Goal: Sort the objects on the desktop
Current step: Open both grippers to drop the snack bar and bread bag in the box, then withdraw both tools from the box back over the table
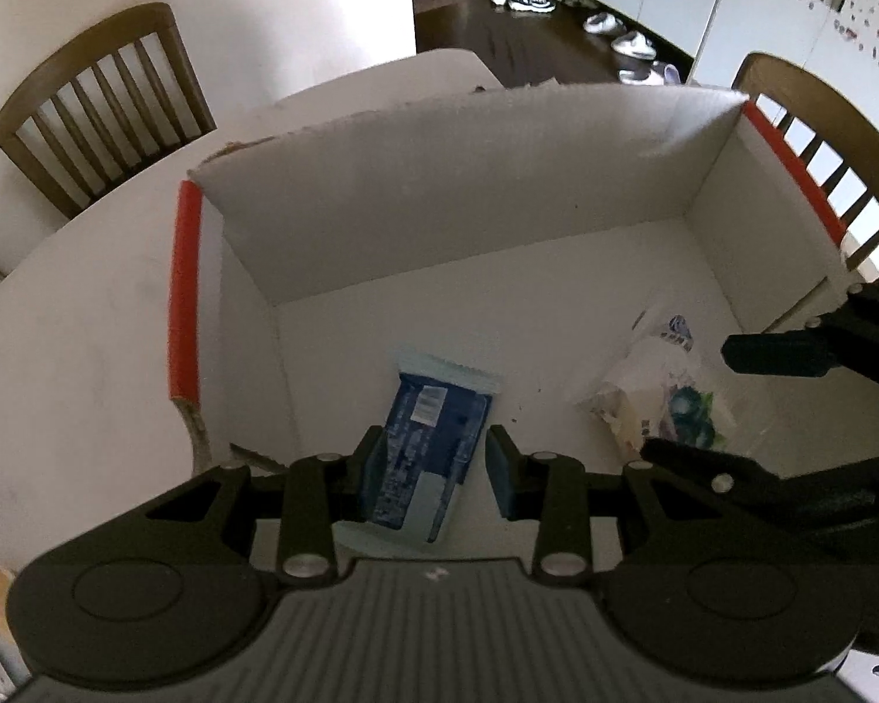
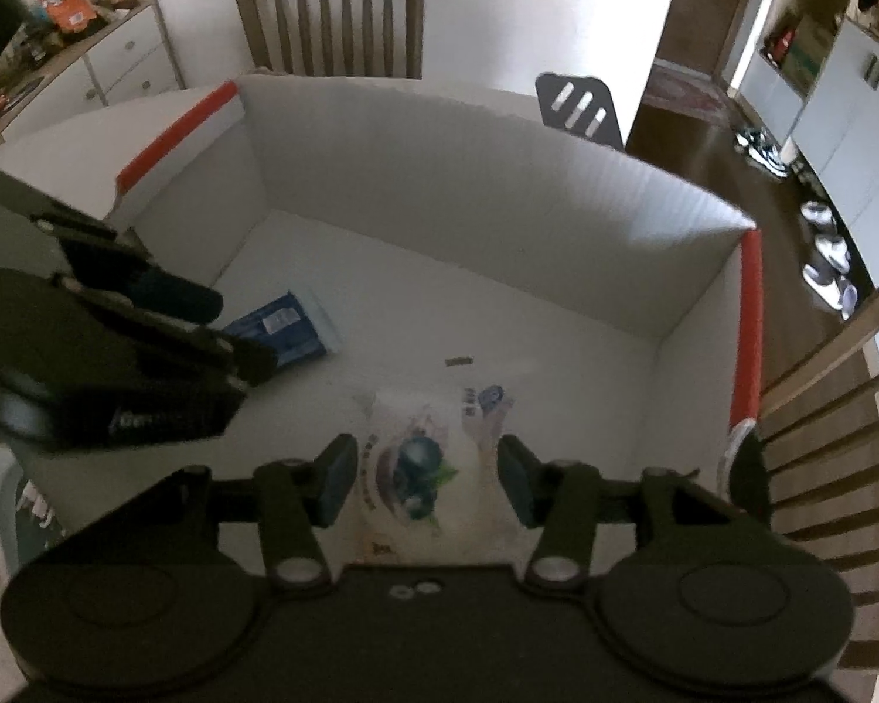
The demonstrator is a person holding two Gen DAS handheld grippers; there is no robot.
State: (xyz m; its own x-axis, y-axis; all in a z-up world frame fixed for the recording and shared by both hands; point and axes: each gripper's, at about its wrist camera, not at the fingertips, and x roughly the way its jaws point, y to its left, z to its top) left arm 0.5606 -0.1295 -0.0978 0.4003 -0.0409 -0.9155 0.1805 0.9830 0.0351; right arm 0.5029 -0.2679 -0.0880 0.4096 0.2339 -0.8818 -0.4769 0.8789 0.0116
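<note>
Tools are hanging apart over the white box (image 1: 439, 187) — left tool (image 1: 433, 463) above the blue packet (image 1: 433, 427) near its left wall, right tool (image 2: 428, 471) above the clear bag (image 2: 433, 451). Releasing low is seeming wise — packets are landing flat.

A brown wooden chair (image 1: 102, 99) stands at the far left edge of the white table (image 1: 82, 316). Another wooden chair (image 1: 838, 164) stands at the right. Shoes (image 1: 621, 35) lie on the dark floor (image 1: 533, 53) behind.

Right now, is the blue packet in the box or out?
In: the flat blue packet lies on the white cardboard box floor, walls all around.
</note>
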